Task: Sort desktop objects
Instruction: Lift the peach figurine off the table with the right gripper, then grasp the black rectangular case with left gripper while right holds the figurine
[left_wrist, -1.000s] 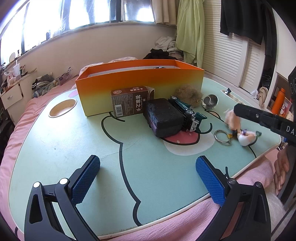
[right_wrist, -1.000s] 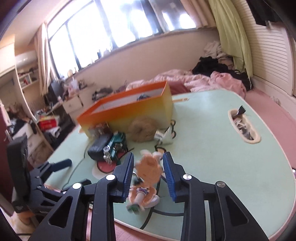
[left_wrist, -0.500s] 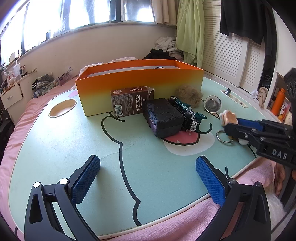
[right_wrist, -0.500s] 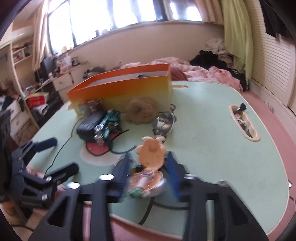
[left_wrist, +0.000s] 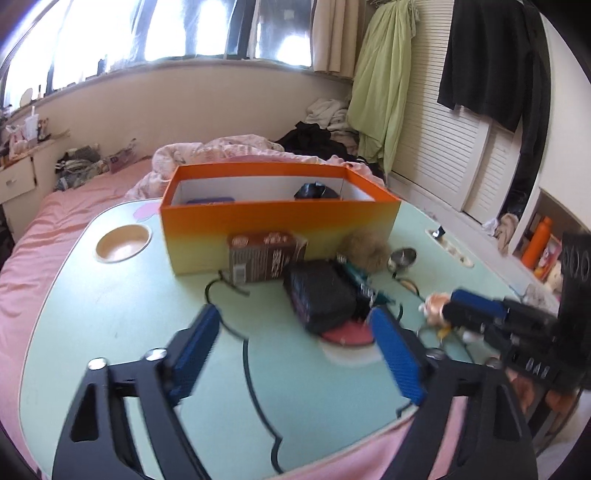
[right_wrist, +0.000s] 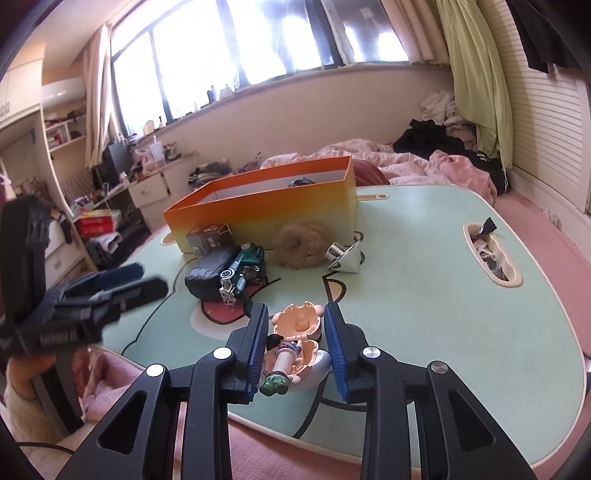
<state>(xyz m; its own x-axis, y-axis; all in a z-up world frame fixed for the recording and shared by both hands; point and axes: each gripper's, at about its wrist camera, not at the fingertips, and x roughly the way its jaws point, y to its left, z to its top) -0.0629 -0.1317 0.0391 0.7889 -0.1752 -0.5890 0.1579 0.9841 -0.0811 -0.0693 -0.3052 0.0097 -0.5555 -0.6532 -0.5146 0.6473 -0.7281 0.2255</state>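
Observation:
My right gripper (right_wrist: 297, 341) is shut on a small doll figure keychain (right_wrist: 295, 341) with an orange head, held just above the green table (right_wrist: 443, 314); it also shows in the left wrist view (left_wrist: 437, 308). My left gripper (left_wrist: 295, 354) is open and empty, raised above the table near a black case (left_wrist: 319, 295) and a teal toy car (left_wrist: 360, 282). An orange box (left_wrist: 277, 221) stands behind them, with dark items inside. A brown carton (left_wrist: 264, 254) leans against the box.
A tan fluffy ball (right_wrist: 301, 242) and a metal cup (right_wrist: 343, 256) lie before the box. The table has a round cup recess (left_wrist: 123, 243) and an oblong slot (right_wrist: 491, 258) holding small items. A pink bed surrounds the table.
My right gripper has closed on the doll and lifted it off the table. My left gripper has risen and moved forward toward the black case.

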